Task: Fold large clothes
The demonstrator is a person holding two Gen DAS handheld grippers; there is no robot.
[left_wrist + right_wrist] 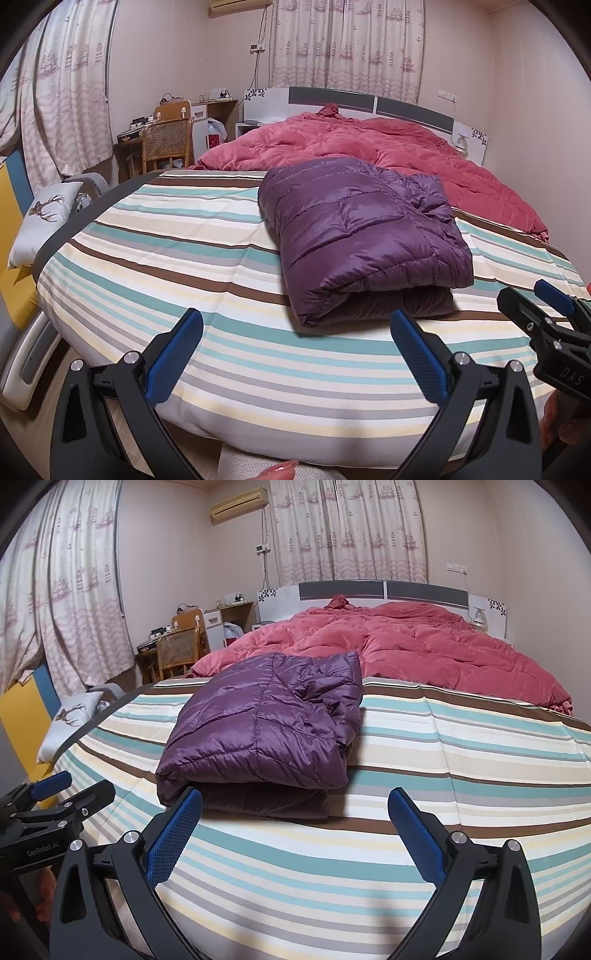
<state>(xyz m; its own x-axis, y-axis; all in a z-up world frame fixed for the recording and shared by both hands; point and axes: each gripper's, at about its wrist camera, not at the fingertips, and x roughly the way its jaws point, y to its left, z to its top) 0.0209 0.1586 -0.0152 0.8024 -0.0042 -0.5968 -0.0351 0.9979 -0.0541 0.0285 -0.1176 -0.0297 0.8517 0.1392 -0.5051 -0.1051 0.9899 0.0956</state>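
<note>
The purple jacket (364, 236) (264, 733) lies folded into a thick bundle on the striped sheet (192, 280) (461, 746), near the foot of the bed and in front of the rumpled red quilt (369, 144) (424, 646). The left gripper (297, 350) (70, 788) and the right gripper (295, 830) (532, 295) hover just short of it, side by side, fingers spread wide and holding nothing. A wicker chair (166, 142) (179, 651) stands by the curtains (55, 92) (74, 583) at far left.
</note>
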